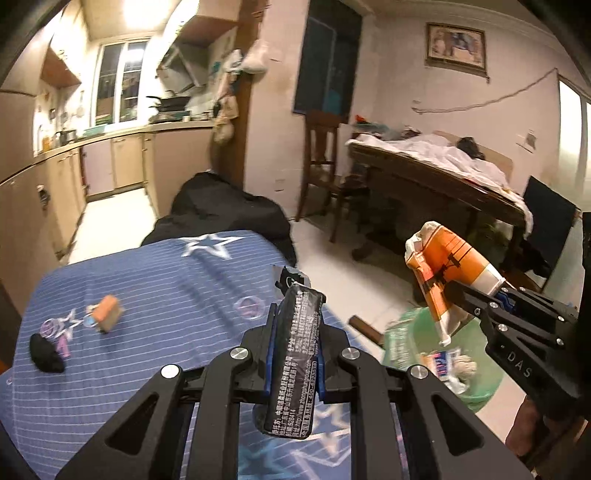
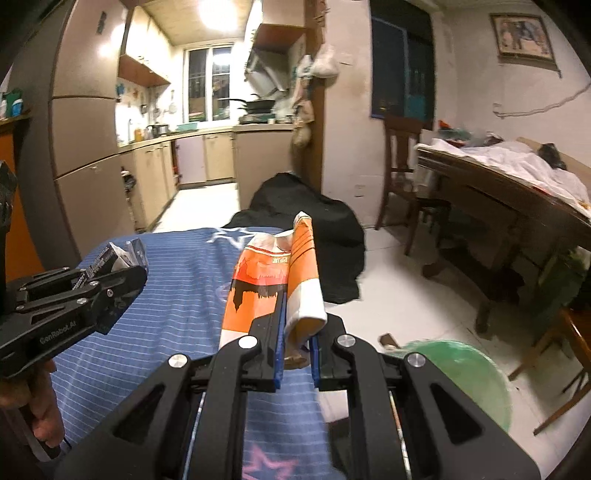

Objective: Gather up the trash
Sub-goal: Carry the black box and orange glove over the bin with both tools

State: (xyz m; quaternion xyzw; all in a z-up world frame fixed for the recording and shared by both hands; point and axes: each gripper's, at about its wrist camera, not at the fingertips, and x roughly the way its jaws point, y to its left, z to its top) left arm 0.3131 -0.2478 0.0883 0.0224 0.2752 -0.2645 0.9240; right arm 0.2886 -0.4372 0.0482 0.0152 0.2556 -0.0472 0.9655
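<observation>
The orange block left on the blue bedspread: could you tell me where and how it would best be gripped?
Grip the orange block across its two long flat sides, coming from above. It lies alone on the bedspread, apart from the black lump, so the fingers have room either side.

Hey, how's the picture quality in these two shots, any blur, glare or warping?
Left wrist view: strong fisheye bending with dark corners; ceiling light blown out; the green bin is smeared, while print on the black wrapper stays readable. Right wrist view: same warping, glaring ceiling lamp, sharp orange wrapper, blurred bin.
</observation>
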